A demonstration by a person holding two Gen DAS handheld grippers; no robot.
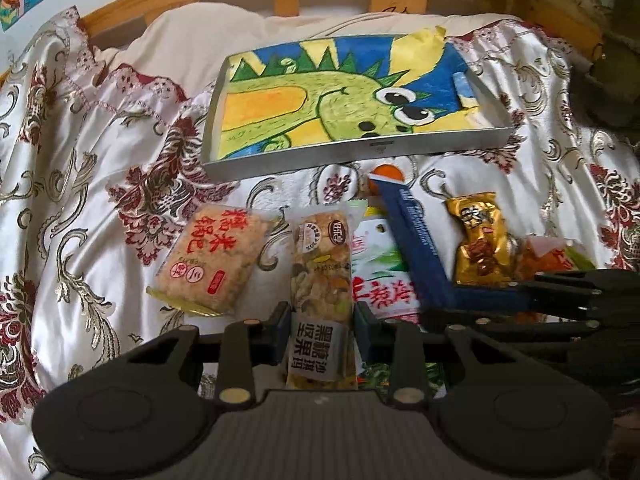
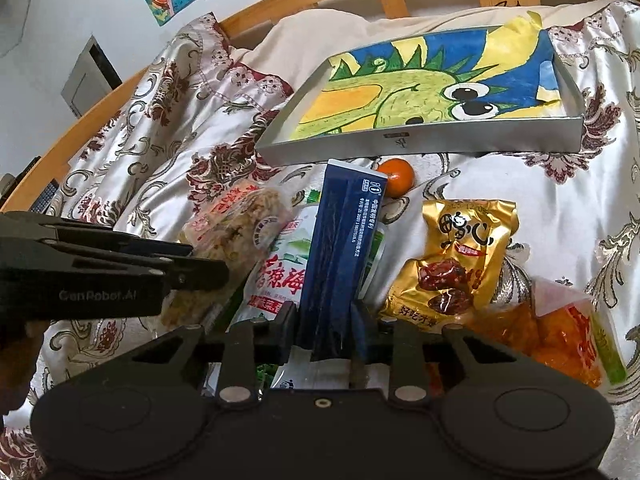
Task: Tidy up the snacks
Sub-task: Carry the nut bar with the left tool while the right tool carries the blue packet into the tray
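A: What is hidden on the bed (image 1: 80, 140)?

B: The white and green packet (image 2: 280, 276) lies under the dark blue box (image 2: 340, 256), so only part of its red print shows. The orange packet (image 2: 560, 336) at near right is cut by the right gripper (image 2: 325, 328); its lettering cannot be made out. The small orange fruit (image 2: 396, 178) sits half behind the box's far end, just near the tray.

A: And the snacks being held?

B: The left gripper (image 1: 322, 332) has its fingers (image 1: 282, 330) pressed on a clear-wrapped nut bar (image 1: 324, 276), whose near label carries bold Chinese characters. The right gripper's fingers (image 2: 288, 330) are clamped on the long blue box, its white side panel printed in small Chinese text too fine to read.

A: Anything else legible?

B: "GenRobot.AI" on the left gripper's body. A rice cracker pack (image 1: 212, 260) with red characters lies left of the bar; a gold packet (image 2: 452, 264) picturing dark red meat lies right of the box. The grey tray (image 1: 320, 160), lined with a green dragon drawing, rests farther back.
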